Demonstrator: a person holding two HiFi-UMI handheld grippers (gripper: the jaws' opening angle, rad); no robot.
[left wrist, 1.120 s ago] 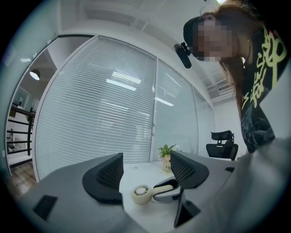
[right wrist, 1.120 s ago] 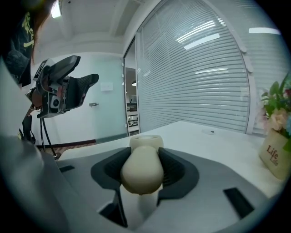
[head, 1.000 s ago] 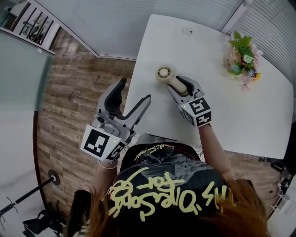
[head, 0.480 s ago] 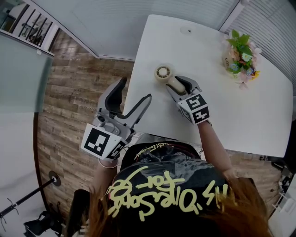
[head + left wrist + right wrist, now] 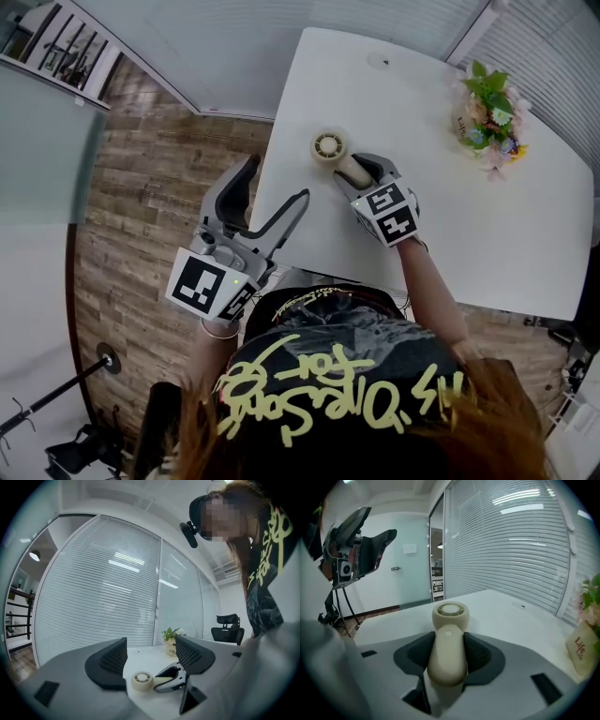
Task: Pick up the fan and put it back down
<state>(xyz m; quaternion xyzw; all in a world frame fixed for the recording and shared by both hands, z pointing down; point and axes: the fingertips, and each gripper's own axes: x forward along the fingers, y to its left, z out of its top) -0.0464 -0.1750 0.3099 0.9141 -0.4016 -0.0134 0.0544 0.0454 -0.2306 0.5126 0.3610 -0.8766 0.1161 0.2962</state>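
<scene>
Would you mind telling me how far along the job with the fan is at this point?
Done: the right gripper is shut on the handle of the fan. In hand: the lift or the set-down; the fan's head sits low at the table, contact unclear. Left: letting go. The left gripper is open and empty.

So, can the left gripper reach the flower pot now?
Probably not directly: the left gripper hangs beside the table, with the right gripper, shut on the fan, between it and the flower pot.

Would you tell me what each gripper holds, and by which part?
The right gripper grips the fan by its handle, below the round head; the left gripper holds nothing.
</scene>
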